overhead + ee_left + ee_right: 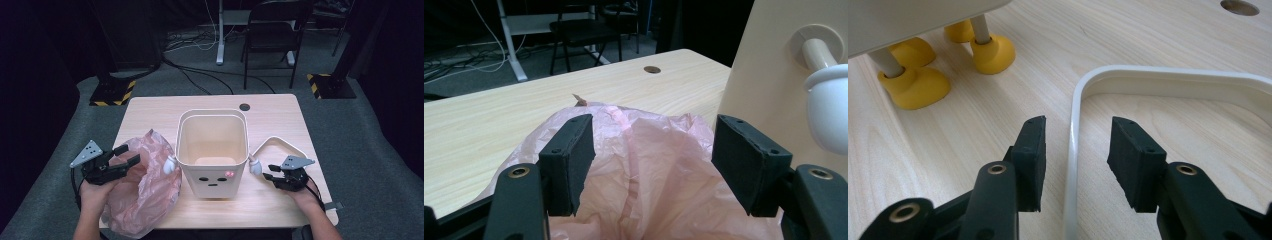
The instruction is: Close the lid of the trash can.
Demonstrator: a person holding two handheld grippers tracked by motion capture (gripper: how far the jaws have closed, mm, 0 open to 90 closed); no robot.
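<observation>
Light wood table [280,120], grey carpet [350,130], black chair [275,30].

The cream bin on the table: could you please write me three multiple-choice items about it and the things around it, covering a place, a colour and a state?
1. Where is the plastic bag?
A. Inside the bin
B. On the table, on the person's left of the bin
C. On the chair

2. What colour are the bin's feet?
A. Yellow
B. Blue
C. Black

3. How do the right gripper's jaws stand?
A. Shut on the bag
B. Open, either side of the white rim frame
C. Shut on a foot

1 B: it lies beside the bin.
2 A: seen under the bin.
3 B: the frame's edge runs between them.
</observation>
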